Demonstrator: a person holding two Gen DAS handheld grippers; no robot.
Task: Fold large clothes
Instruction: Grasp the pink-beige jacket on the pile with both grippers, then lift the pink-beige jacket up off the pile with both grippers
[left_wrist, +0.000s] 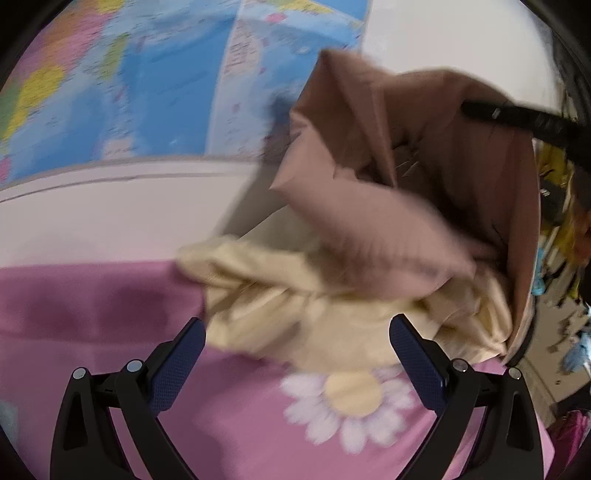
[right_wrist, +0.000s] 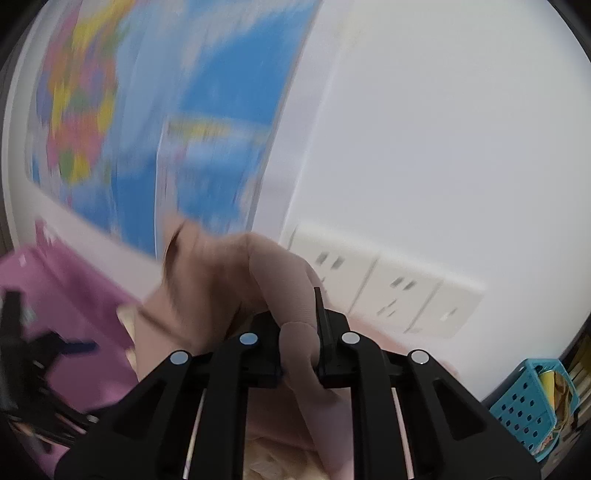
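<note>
Dusty-pink cloth, a large garment (right_wrist: 236, 280), is bunched between the clenched jaws of the right gripper (right_wrist: 300, 354), pinched at a fold and hanging in the air above the bed (left_wrist: 92, 332). In the left wrist view the same garment (left_wrist: 388, 184) fills the 1 to 3 o'clock area, its cream lining (left_wrist: 295, 310) sagging onto the pink flowered sheet. The left gripper (left_wrist: 295, 354) stands released, jaws wide apart, with the cream fabric just ahead of them but not pinched.

This looks like the opening step: picking the garment up so that it can be spread. The next move likely calls for the left gripper to find an edge or corner of the drooping cloth and clamp it.

A wall map (left_wrist: 147, 74) hangs at 11 o'clock, wall sockets (right_wrist: 388, 291) sit behind, and a blue basket (right_wrist: 524, 402) lies at 4 o'clock. The crumpled layers themselves hide the hems.
</note>
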